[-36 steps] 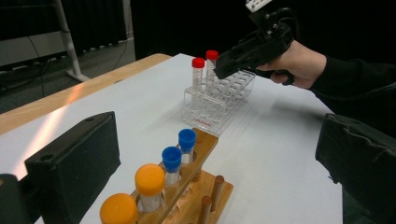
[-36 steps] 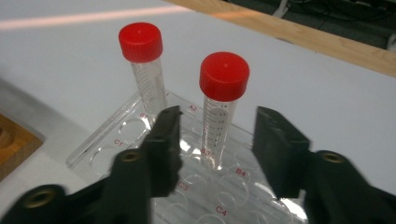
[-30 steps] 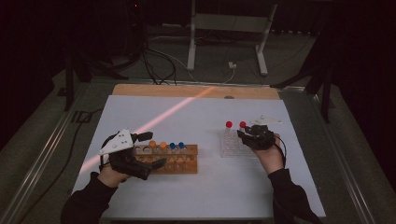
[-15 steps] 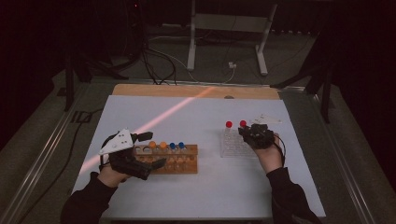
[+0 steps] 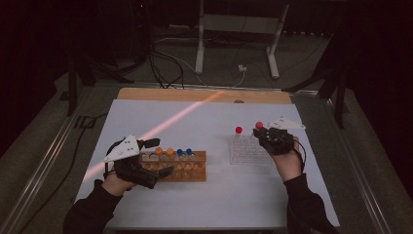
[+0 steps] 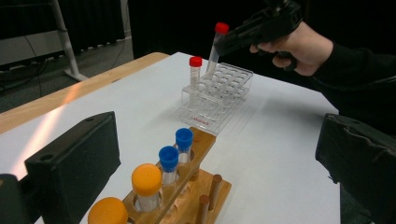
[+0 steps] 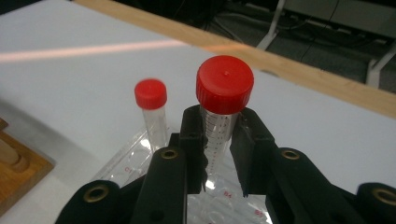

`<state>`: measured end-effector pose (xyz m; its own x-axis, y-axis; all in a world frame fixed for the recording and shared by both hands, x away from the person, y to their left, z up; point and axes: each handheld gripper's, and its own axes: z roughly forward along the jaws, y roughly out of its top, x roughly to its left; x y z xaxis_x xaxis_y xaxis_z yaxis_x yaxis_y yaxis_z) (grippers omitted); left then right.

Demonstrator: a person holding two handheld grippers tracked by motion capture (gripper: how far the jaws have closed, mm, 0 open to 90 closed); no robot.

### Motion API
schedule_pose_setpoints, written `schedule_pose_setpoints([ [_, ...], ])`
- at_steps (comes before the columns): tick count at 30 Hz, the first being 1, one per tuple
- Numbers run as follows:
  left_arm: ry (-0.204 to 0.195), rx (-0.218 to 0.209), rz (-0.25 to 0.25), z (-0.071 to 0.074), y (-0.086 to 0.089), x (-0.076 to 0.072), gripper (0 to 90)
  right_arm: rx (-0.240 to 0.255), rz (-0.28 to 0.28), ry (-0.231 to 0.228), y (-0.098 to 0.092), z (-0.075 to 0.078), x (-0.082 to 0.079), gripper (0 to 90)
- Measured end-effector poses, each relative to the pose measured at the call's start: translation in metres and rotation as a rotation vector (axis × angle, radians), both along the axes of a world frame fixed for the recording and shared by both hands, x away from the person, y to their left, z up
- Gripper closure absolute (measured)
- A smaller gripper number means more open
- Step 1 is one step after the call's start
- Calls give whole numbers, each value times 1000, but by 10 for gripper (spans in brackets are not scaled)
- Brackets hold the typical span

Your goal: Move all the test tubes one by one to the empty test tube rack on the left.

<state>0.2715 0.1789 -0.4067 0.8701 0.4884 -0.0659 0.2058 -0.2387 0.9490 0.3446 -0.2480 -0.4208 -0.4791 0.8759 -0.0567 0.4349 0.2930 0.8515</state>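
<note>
Red caps mark the two tubes at the clear plastic rack (image 5: 246,151) in the high view: one red-capped tube (image 5: 238,130) stands in the rack, and the held tube (image 5: 259,126) is clamped in the right tool (image 5: 267,138) over the rack's right part. The left tool (image 5: 156,158) is seen at the wooden rack (image 5: 187,168) on the white tabletop (image 5: 204,126), its jaws apart on either side of the rack's end.

In the left gripper view, the held tube (image 6: 215,49) is seen tilted, its lower end just above or barely inside a well of the clear rack (image 6: 219,95); which cannot be told. A straight upward pull is judged best, so that the tube is not levered against the well wall and the light rack is not dragged along. The wooden rack (image 6: 187,186) with its orange-capped tubes (image 6: 146,179) and blue-capped tubes (image 6: 169,157) lies between the open jaws and is best steadied there as a likely destination.

In the right gripper view, the held tube (image 7: 219,126) is gripped just under its cap by the right tool (image 7: 219,158). The grip should be kept firm, since the smooth wall may slip, and the neighbouring tube (image 7: 152,112) should be given clearance.
</note>
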Motion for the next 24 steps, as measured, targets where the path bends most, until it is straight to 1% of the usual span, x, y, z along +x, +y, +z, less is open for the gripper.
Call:
schedule_pose_setpoints([
  [4,0,-2,-3,1,0,0,6,9,0,-22,-3,9,-6,751],
  [9,2,1,-7,1,-2,-1,6,15,25,-35,-3,19,-15,751],
  [11,0,3,-12,1,-2,-2,6,15,43,-35,0,20,-18,752],
  [14,1,-4,-16,2,-3,-3,6,11,78,-33,7,21,-23,751],
  [19,-3,4,-15,3,-6,-4,7,10,139,-25,20,23,-32,751],
  [20,-3,7,-22,3,-6,-4,7,8,152,-26,22,23,-34,751],
  [21,-7,14,-17,3,-7,-5,7,7,164,-25,25,23,-36,751],
  [24,-10,14,-20,3,-9,-6,7,7,202,-23,32,24,-41,751],
])
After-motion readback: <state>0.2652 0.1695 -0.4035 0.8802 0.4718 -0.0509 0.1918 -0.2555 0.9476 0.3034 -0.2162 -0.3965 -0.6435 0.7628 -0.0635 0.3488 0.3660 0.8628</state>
